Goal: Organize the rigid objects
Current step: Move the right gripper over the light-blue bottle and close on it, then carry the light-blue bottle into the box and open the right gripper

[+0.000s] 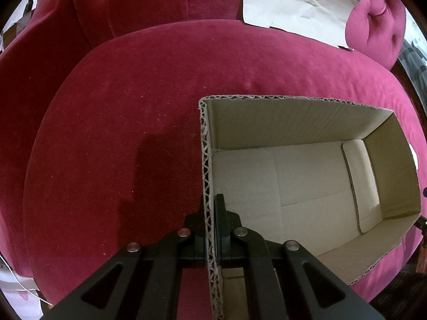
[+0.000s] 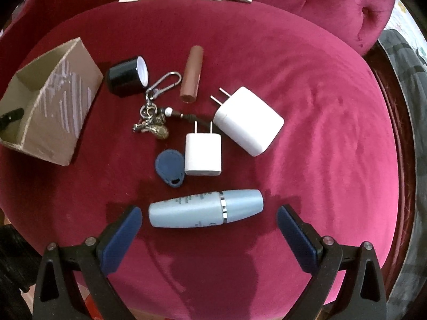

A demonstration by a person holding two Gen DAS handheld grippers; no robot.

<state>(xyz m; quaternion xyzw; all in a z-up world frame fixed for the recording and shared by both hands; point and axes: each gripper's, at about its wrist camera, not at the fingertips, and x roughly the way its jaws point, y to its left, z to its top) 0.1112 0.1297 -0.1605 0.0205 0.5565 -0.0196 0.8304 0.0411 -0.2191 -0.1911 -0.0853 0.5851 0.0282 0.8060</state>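
My left gripper [image 1: 212,202] is shut on the left wall of an open, empty cardboard box [image 1: 307,176] that rests on a red velvet seat; the box also shows at the far left in the right wrist view [image 2: 50,106]. My right gripper [image 2: 209,213] is open, its blue pads [image 2: 122,237] on either side of a pale blue bottle [image 2: 205,209] lying crosswise on the seat. Beyond it lie a small white charger [image 2: 203,153], a larger white charger [image 2: 249,121], a blue key fob [image 2: 170,164], a keychain [image 2: 154,114], a brown tube [image 2: 192,74] and a black cap [image 2: 128,76].
The red velvet seat cushion [image 2: 320,133] has a tufted backrest [image 1: 133,2] behind it. A sheet of pale cardboard [image 1: 296,5] leans on the backrest. The seat's dark wooden edge [image 2: 395,122] runs along the right.
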